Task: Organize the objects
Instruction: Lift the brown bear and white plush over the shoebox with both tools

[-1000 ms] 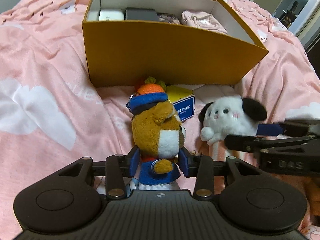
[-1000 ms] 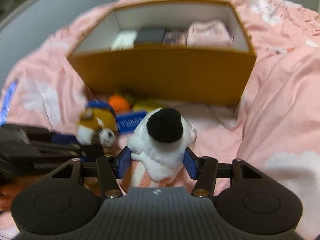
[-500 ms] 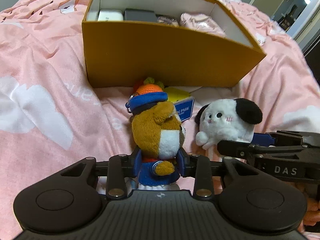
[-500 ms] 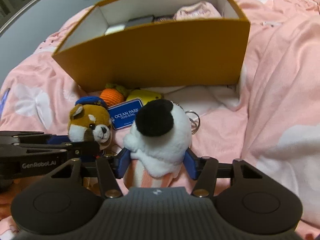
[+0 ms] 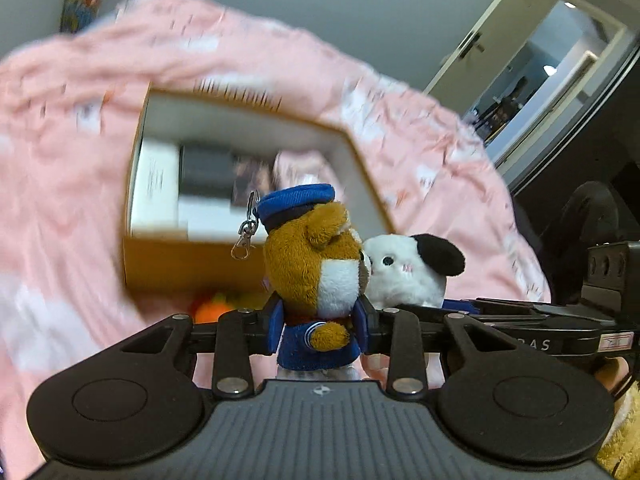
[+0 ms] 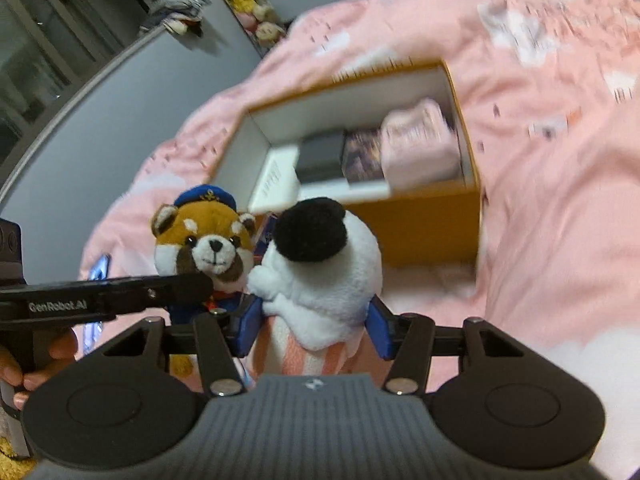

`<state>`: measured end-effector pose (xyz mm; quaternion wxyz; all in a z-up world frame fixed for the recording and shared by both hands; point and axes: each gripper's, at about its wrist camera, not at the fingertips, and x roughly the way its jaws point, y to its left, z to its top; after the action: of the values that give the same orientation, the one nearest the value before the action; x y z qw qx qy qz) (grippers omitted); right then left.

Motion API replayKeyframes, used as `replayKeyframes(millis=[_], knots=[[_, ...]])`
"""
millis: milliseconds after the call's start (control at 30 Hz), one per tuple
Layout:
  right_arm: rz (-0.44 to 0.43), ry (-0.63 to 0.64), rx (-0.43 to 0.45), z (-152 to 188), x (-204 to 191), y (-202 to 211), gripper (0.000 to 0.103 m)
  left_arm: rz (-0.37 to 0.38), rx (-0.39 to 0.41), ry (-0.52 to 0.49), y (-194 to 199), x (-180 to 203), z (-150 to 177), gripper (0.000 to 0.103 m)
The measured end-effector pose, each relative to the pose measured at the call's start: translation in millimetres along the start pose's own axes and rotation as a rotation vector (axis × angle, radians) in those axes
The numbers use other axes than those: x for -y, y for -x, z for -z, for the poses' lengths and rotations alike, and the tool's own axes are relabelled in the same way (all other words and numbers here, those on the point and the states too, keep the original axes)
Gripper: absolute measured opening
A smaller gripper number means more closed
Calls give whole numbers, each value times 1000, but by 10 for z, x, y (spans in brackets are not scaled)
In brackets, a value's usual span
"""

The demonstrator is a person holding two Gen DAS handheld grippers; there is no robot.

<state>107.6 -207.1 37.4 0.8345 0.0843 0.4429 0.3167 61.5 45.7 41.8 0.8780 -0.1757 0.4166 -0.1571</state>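
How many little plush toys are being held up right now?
2. The brown bear plush sits in the left gripper; the white plush sits in the right gripper. More may lie hidden below.

We've got two fuzzy plush toys here: the brown bear (image 5: 316,256) with a shiny metal clasp (image 5: 245,240), and the fluffy white-and-black one (image 6: 320,264). The hand-held gripper (image 5: 318,330) looks like matt black plastic with blue pads. Box (image 6: 432,224) is smooth orange cardboard, the bedspread (image 6: 560,200) soft pink cloth.
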Motion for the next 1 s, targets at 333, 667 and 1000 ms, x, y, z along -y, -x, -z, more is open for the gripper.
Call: replayKeyframes(millis=[333, 667, 1000], knots=[[-4, 52, 124, -773, -38, -32, 57, -8, 83, -58, -20, 108, -853, 39], [34, 93, -49, -1067, 198, -970, 57, -92, -113, 46, -1005, -529, -989, 39], [31, 79, -198, -961, 377, -1561, 57, -119, -229, 73, -1372, -831, -870, 39]])
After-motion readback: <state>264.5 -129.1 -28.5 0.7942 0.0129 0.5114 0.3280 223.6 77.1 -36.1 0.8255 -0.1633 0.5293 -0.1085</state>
